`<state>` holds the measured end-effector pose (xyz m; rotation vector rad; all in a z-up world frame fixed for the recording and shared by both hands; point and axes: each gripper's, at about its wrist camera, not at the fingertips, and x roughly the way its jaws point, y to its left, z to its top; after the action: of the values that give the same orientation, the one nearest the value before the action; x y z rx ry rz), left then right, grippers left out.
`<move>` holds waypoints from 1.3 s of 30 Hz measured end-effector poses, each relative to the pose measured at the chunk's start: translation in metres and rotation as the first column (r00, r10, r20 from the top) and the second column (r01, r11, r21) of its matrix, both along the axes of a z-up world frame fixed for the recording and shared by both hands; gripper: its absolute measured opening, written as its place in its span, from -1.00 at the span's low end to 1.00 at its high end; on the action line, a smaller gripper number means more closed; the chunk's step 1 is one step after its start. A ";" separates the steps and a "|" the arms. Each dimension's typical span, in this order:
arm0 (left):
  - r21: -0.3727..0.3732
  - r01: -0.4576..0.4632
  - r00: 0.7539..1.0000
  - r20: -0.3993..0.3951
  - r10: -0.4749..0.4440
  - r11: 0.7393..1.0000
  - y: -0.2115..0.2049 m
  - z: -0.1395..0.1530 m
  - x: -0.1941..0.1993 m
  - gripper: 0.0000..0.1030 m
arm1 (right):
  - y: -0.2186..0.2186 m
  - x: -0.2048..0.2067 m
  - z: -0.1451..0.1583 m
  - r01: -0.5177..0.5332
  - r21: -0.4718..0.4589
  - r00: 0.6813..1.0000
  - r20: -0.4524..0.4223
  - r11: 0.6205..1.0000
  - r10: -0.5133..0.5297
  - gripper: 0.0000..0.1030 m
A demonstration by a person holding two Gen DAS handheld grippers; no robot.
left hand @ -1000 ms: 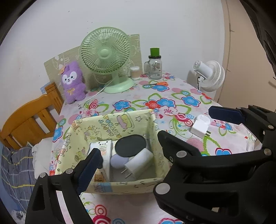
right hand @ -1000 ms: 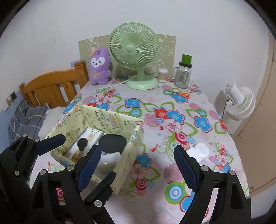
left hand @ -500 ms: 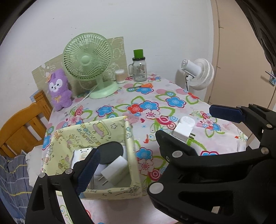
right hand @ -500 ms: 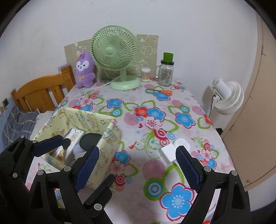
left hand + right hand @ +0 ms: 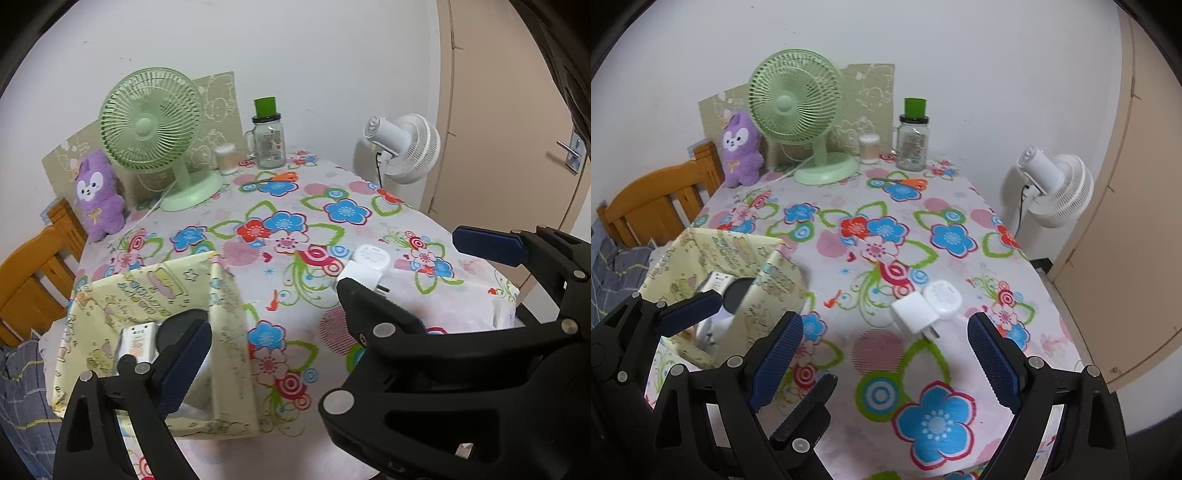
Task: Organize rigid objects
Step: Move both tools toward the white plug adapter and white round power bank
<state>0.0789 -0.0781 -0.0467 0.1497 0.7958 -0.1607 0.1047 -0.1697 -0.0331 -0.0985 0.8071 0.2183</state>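
Note:
A square white plug adapter (image 5: 914,314) and a round white charger (image 5: 943,297) lie side by side on the floral tablecloth (image 5: 886,369). My right gripper (image 5: 884,343) hovers open just in front of them, nothing between its blue pads. To the left stands a yellow patterned fabric box (image 5: 775,288) holding a white carton (image 5: 716,282) and a black disc (image 5: 737,291). My left gripper (image 5: 295,343) hangs beside the box (image 5: 225,321), its jaws opening and empty. In the left wrist view the round charger (image 5: 371,256) shows behind the right gripper's fingers (image 5: 487,242).
At the back stand a green desk fan (image 5: 798,110), a purple plush (image 5: 740,151), a glass jar with green lid (image 5: 912,142), a small cup (image 5: 868,147) and orange scissors (image 5: 905,182). A white fan (image 5: 1052,188) stands past the right table edge, a wooden chair (image 5: 650,206) left.
Both grippers have moved right, away from the yellow box and toward the white adapters. The box has slid to the left of both views. Both jaws stand a little wider.

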 end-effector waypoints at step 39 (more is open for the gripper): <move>0.019 0.064 0.997 -0.047 -0.063 0.998 -0.071 -0.067 0.045 0.90 | -0.081 0.034 -0.071 0.106 0.029 0.993 -0.052 0.994 -0.104 0.80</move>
<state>0.1243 -0.1493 -0.1135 0.1913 0.8399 -0.2170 0.1383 -0.2504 -0.1039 -0.0208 0.8567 0.1347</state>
